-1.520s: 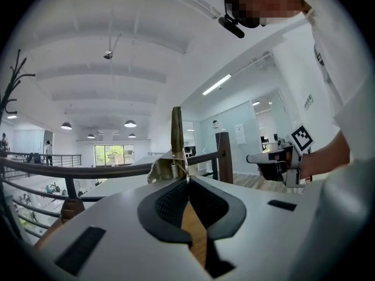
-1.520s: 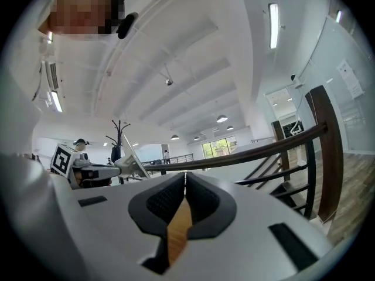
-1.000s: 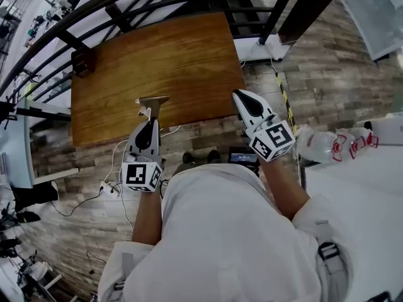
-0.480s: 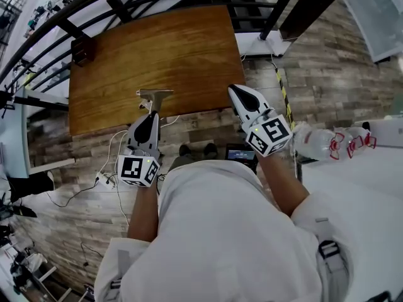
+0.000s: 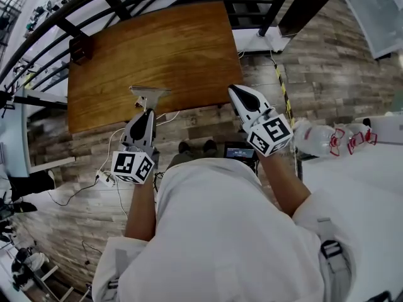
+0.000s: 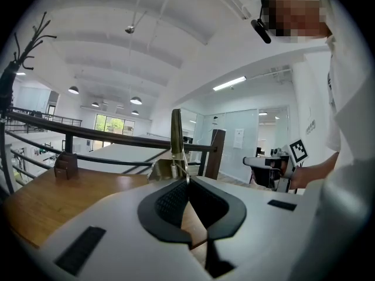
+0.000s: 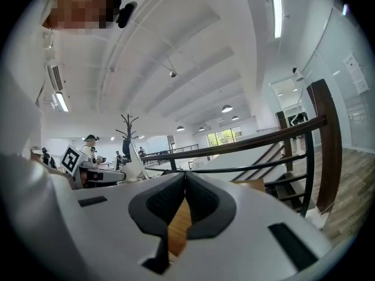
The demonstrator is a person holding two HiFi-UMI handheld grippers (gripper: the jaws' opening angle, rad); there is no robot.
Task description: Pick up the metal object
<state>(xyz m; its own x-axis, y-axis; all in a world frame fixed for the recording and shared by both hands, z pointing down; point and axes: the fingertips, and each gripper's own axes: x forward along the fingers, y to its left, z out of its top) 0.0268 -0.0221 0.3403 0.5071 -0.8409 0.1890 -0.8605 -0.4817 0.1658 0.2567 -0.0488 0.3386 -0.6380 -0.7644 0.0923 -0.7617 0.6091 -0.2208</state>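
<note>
Left gripper (image 5: 146, 111) is pinching the metal object (image 5: 150, 93) at the wooden table's (image 5: 176, 43) near edge. Right gripper (image 5: 238, 94) is hovering pressed together, empty, over plank floor (image 5: 327, 61).

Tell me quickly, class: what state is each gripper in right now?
Left gripper: closed on the metal object.
Right gripper: closed, holding nothing.

The left tongs (image 5: 148, 111), clamped on the metal object (image 5: 150, 93), have drifted left and slightly up in frame, along the desk's (image 5: 101, 87) near edge.
</note>
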